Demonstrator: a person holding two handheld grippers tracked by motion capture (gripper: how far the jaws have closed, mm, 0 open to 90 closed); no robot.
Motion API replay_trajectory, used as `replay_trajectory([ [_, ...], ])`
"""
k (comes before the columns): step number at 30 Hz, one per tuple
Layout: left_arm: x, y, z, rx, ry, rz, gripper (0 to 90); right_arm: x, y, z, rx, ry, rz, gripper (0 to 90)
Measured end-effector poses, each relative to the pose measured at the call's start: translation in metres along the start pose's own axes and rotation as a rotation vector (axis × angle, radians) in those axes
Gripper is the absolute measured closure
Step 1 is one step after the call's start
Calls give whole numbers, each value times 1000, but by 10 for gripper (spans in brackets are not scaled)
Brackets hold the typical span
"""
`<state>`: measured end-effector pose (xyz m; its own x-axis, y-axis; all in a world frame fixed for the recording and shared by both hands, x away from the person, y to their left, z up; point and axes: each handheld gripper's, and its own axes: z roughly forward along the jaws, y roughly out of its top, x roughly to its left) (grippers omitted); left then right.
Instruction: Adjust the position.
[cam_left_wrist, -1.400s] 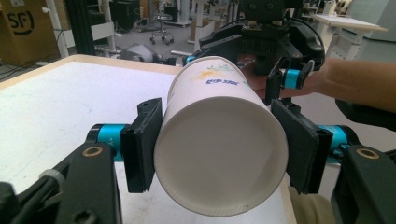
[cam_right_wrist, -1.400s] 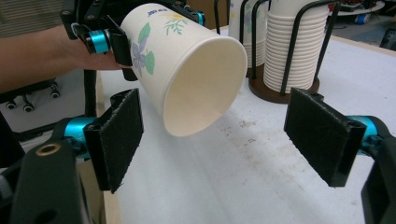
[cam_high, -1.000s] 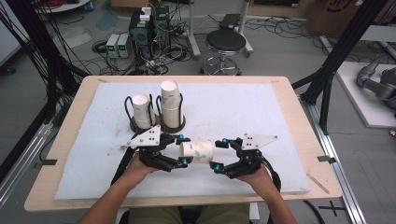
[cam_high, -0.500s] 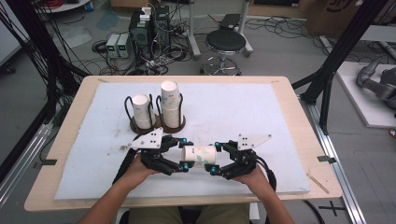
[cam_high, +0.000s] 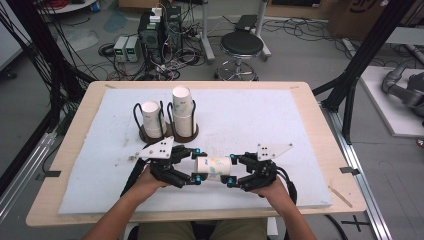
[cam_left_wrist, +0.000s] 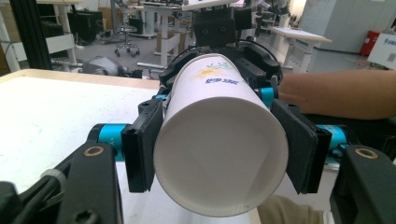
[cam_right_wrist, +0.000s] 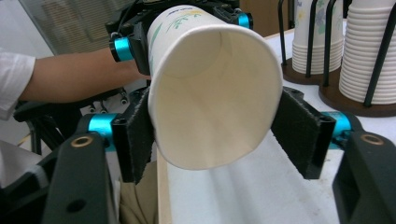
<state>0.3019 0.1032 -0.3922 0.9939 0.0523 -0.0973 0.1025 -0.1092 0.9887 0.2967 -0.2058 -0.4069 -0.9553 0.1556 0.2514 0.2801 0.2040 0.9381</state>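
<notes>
Lab room, concrete floor with cable clutter; a wooden counter (cam_high: 310, 107) carries a white foam sheet (cam_high: 250, 120) over most of its top.

Near edge: two forearms come in from below, each hand on a claw. Left claw (cam_high: 195, 166) and right claw (cam_high: 231, 170) point toward each other just above the foam sheet, with a white paper cup (cam_high: 213, 167) lying sideways between them.

Left claw view: the cup (cam_left_wrist: 219, 149) lies base toward the camera, printed side up, and both pads press its wall near the base. The left claw is closed on the cup. The other claw sits at the far end of the cup, a bare forearm (cam_left_wrist: 336, 95) behind it.

Right claw view: the cup (cam_right_wrist: 215, 93) opens toward the camera. The left pad touches the rim; the right pad stands just beside it, and contact on that side cannot be told. The right claw is narrow around the cup mouth.

Farther back on the sheet: a dark wire cup holder (cam_high: 167, 131) with two upright stacks of paper cups (cam_high: 182, 110), the right stack taller.

Beyond the counter: a round stool (cam_high: 242, 45) and electronics boxes (cam_high: 155, 30) on the floor.
</notes>
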Motion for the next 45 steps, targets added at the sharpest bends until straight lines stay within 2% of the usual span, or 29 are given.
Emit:
replay_trajectory([
  [11,0,-2,1,16,15,-14,368,1,3,-3,17,-8,-2,377],
  [15,0,-3,3,30,35,-38,300,2,3,-3,28,-10,-5,385],
  [18,-1,-3,4,35,35,-27,306,1,3,-1,35,-9,-12,389],
  [20,-1,-2,3,37,52,-31,280,2,4,-1,38,-11,-12,389],
  [24,1,-2,0,54,105,-57,161,2,5,-3,40,-26,-20,390],
  [27,2,0,-3,74,118,-61,151,3,7,-5,60,-51,-32,389],
  [30,0,6,-4,105,124,-40,151,4,10,-7,97,-73,-43,390],
  [33,-3,13,-5,148,121,1,150,5,14,-7,155,-120,-71,391],
  [36,-5,18,-4,194,130,44,151,6,19,-6,207,-136,-91,391],
  [39,-5,19,-1,211,127,45,151,7,26,-6,241,-142,-105,391],
  [45,0,22,5,313,130,56,153,10,49,-3,373,-166,-168,390],
])
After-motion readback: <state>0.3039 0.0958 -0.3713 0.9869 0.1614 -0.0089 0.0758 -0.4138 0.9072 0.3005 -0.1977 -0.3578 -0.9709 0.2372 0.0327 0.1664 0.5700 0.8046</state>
